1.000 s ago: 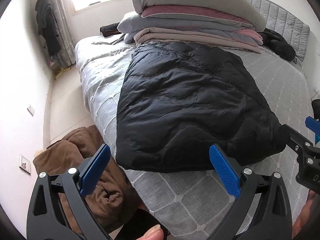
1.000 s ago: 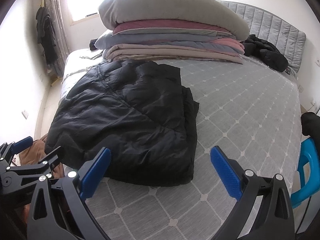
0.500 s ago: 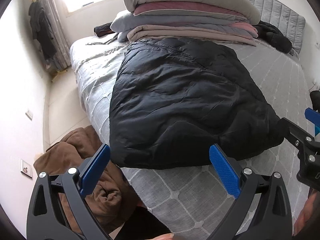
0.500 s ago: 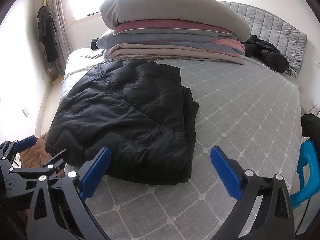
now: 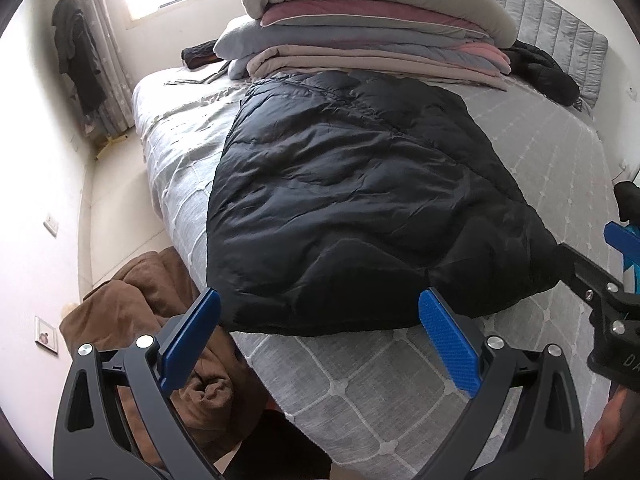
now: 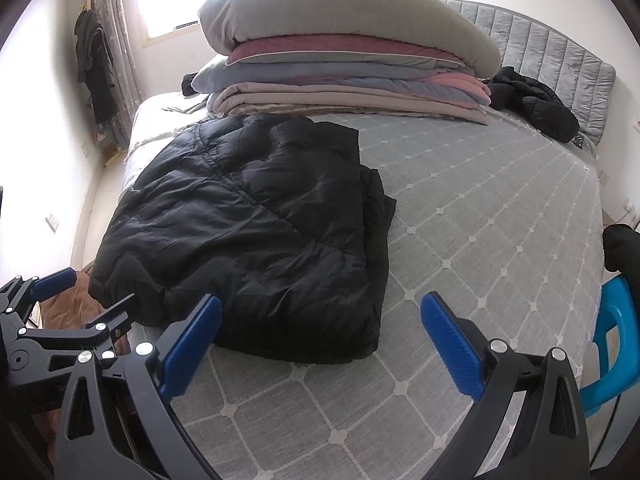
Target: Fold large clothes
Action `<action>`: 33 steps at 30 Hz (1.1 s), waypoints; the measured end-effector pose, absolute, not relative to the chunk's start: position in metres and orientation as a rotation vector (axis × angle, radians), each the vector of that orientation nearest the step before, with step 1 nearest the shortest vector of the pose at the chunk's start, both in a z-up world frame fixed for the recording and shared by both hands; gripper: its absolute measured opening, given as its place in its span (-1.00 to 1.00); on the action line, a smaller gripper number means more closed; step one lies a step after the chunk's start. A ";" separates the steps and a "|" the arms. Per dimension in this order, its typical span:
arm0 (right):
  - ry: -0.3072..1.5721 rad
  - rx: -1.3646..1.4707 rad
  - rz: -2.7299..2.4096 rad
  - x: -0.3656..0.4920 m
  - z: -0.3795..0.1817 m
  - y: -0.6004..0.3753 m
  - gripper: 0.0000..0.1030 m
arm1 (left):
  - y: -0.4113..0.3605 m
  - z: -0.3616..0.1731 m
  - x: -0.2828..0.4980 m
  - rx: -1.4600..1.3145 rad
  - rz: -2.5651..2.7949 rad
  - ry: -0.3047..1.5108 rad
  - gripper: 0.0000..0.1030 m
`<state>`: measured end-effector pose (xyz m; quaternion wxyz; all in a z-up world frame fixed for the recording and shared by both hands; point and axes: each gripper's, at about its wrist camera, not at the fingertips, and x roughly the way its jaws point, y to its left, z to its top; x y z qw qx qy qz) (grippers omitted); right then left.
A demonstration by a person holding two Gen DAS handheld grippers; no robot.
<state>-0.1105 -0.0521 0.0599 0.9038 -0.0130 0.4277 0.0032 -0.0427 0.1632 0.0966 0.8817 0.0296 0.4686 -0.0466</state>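
Note:
A black puffy jacket lies folded flat on the grey quilted bed, reaching its left edge; it also shows as the black jacket in the right wrist view. My left gripper hovers open just short of the jacket's near hem, nothing between its blue pads. My right gripper is open too, over the bedspread at the jacket's near right corner. Each gripper shows at the edge of the other's view.
A tall stack of folded blankets and a pillow fills the far side of the bed. Another dark garment lies by the headboard. A brown blanket is heaped on the floor at left. A blue chair stands at right.
Both grippers have crept slightly forward toward the jacket's near hem. Both stay open and the jacket has not moved.

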 end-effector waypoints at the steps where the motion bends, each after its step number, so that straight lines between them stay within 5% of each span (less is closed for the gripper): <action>1: 0.884 -0.028 0.007 -0.111 0.060 -0.052 0.87 | 0.163 0.097 -0.042 0.061 -0.098 0.977 0.85; 33: 0.908 -0.006 0.025 -0.109 0.053 -0.054 0.87 | 0.158 0.091 -0.041 0.069 -0.070 1.016 0.85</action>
